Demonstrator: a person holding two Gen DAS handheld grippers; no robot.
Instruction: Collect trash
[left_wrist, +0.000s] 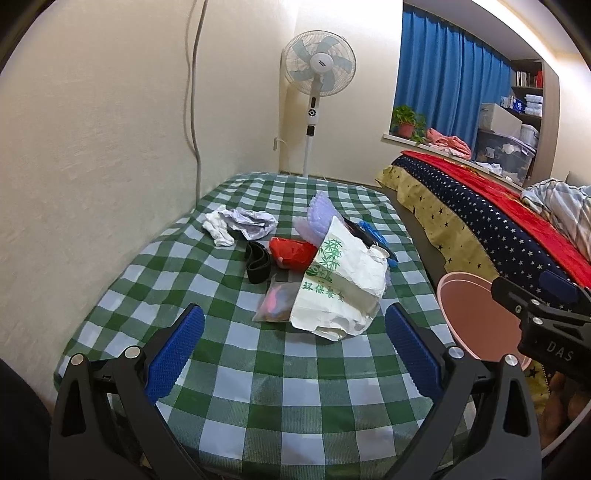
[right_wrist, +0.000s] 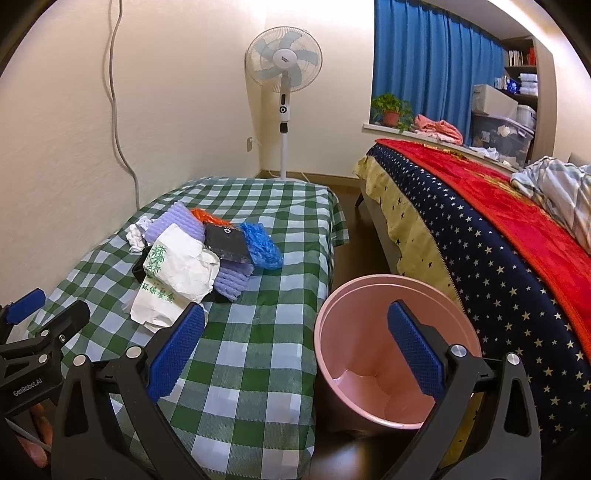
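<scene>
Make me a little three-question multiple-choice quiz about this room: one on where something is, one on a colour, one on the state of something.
1. Where does the pink bin stand?
A. on the checked table
B. on the floor between the table and the bed
C. on the windowsill

2. What colour is the curtain?
A. blue
B. red
C. white

3. How is the right gripper?
A. shut on a bag
B. shut on nothing
C. open, holding nothing

Answers:
1 B, it sits low beside the checked table, next to the bed.
2 A, blue folds cover the window.
3 C, its blue pads stand wide apart with nothing between.
</scene>
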